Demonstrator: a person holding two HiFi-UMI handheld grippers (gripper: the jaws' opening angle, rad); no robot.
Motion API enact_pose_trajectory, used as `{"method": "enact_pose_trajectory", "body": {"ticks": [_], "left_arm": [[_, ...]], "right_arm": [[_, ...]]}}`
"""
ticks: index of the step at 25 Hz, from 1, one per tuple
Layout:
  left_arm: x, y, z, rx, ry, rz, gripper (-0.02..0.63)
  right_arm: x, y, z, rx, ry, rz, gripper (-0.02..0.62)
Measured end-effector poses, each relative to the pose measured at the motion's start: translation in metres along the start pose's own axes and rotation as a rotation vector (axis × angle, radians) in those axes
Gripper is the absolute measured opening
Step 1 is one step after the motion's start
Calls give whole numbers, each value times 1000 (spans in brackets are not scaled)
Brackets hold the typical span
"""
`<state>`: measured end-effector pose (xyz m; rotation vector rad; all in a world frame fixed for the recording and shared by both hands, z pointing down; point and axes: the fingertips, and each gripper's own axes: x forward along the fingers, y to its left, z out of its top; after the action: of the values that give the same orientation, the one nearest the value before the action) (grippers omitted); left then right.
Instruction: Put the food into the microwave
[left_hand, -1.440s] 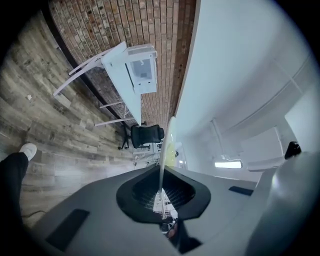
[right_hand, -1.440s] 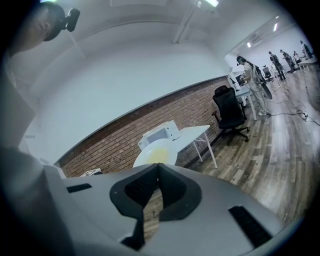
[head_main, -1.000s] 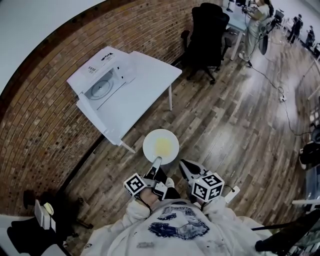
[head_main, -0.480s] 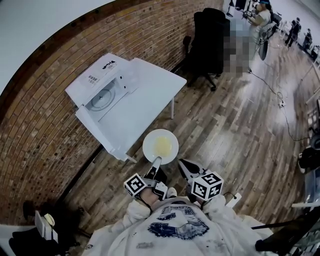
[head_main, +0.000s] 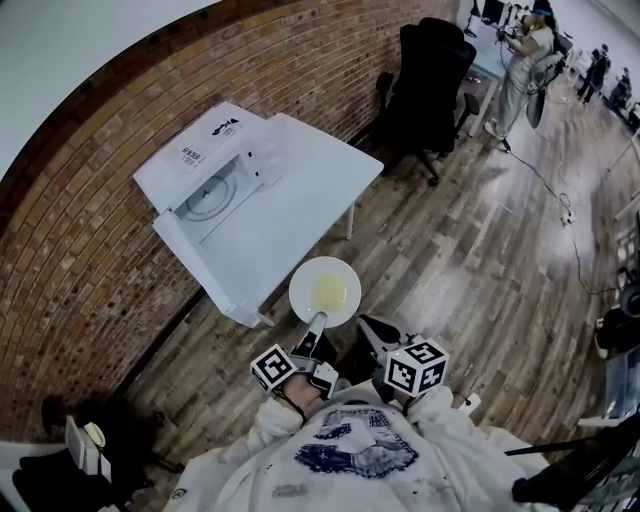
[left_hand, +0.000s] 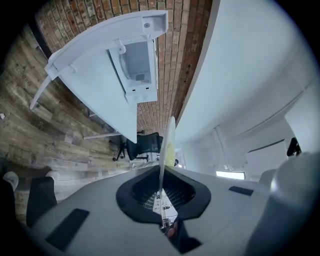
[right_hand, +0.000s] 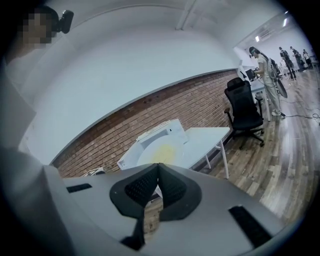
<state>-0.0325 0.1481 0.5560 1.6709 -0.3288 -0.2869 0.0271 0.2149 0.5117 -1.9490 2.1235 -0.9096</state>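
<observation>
Between near-shut left tool (head_main: 316, 324) jaws: plate (head_main: 325, 291) rim

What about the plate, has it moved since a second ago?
Yes. The plate, held by the left gripper, has come nearer the white table; its rim now nearly reaches the table's near edge.

White sweatshirt (head_main: 352, 452) (blue print across the chest); black-and-white marker cubes (head_main: 414, 368) above grey, black-padded fingers (right_hand: 95, 210).
</observation>
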Motion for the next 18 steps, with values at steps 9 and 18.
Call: {"method": "enact_pose_trajectory", "body": {"ticks": [9,18], "left_arm": [[45,3,35,-2,-60,-2,21],[112,7,96,-29,-192,5,21]], "right_arm": [[55,-25,29,-9,35,66,14],[129,-63,86,-32,106,162,14]]}}
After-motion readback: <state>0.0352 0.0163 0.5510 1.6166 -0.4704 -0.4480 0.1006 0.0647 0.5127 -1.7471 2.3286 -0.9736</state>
